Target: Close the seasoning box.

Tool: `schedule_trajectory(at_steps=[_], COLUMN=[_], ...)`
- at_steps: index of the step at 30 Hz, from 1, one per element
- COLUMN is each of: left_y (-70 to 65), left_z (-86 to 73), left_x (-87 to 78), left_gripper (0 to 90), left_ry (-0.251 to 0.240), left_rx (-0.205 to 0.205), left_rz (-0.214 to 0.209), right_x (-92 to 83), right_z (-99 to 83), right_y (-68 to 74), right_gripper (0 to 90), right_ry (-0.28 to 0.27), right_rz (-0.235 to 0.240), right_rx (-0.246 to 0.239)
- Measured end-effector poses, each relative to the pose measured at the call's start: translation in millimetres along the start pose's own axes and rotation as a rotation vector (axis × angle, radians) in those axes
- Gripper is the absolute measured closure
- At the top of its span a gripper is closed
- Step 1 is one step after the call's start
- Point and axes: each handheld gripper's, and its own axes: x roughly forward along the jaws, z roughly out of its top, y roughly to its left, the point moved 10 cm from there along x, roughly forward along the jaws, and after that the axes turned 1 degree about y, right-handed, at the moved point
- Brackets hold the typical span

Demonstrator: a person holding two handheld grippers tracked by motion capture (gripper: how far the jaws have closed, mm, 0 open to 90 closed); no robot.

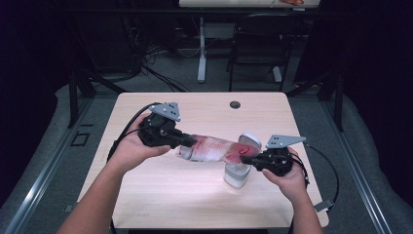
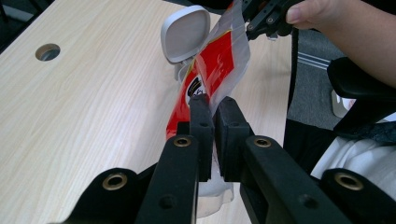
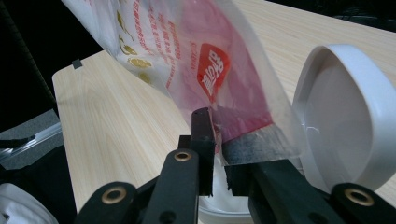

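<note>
A plastic bag [image 1: 214, 148], clear with red print, is stretched above the table between both grippers. My left gripper [image 1: 189, 142] is shut on its left end; in the left gripper view the jaws [image 2: 214, 106] pinch the bag [image 2: 219, 60]. My right gripper [image 1: 246, 159] is shut on the other end, and in the right gripper view its jaws [image 3: 217, 119] clamp the bag's [image 3: 187, 51] edge. Under the bag's right end stands a white container [image 1: 236, 176] with its hinged lid [image 1: 251, 141] tipped open. The lid [image 3: 345, 116] sits just right of the jaws.
The light wooden table [image 1: 160, 195] has a round cable hole [image 1: 235, 105] near its far edge. Beyond it stand a dark chair [image 1: 258, 44] and a white table leg [image 1: 201, 48]. Cables trail from both grippers over the table's sides.
</note>
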Motion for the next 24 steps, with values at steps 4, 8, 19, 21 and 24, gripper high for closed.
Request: schedule_trajectory(at_steps=[4,8,19,21,24], left_y=[0.1,0.2,-0.3,-0.5,-0.2], left_z=[1.3,1.6,1.9,2.2,2.4], left_x=[0.7,0.0,-1.5,-1.3,-0.7], left_gripper=[86.7,86.6,86.4,86.4,86.4], left_ry=[0.000,-0.001,-0.001,-0.002,-0.002], left_rx=[-0.001,-0.001,0.004,0.003,0.003], left_rz=[0.001,0.001,0.006,0.005,0.003], right_x=[-0.6,-0.6,0.4,0.4,0.4], right_z=[-0.9,-1.3,-1.5,-1.2,-1.3], right_y=[-0.7,-0.4,1.4,1.2,1.1], right_gripper=[84.1,84.1,84.1,84.1,84.1], right_ry=[0.000,0.001,0.000,-0.004,-0.004], right_rz=[0.000,0.003,0.004,0.004,0.004], right_rx=[-0.001,0.000,-0.005,-0.002,0.000])
